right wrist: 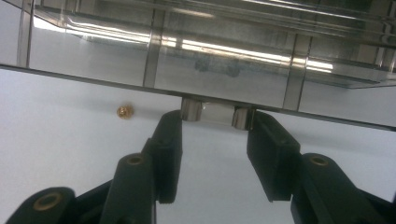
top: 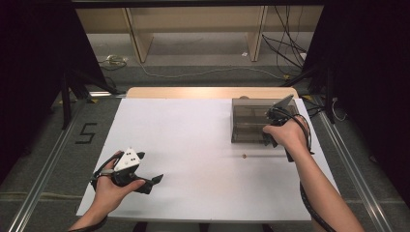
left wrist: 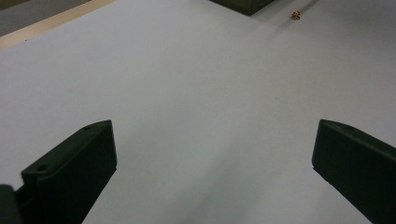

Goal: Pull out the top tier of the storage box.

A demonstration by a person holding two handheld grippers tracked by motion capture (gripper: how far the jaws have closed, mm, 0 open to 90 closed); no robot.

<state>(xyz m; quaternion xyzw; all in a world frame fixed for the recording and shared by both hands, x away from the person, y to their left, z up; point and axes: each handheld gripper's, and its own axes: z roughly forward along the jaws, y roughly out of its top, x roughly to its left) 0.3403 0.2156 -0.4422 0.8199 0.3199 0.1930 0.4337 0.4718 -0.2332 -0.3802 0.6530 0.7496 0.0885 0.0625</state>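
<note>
On the bench (top: 193, 145): box (top: 251, 121) at the far right.
Right claw (right wrist: 217, 116): clenched on the box handle (right wrist: 215, 113), straight ahead of it.
Left claw (left wrist: 212, 154): released, well apart from the box.
Nearer hand: right.

Readable marks, one item: the numeral "5" (top: 85, 133), in black tape or paint, on the grey floor just left of the white table (top: 159, 121), beside its far-left corner.
</note>
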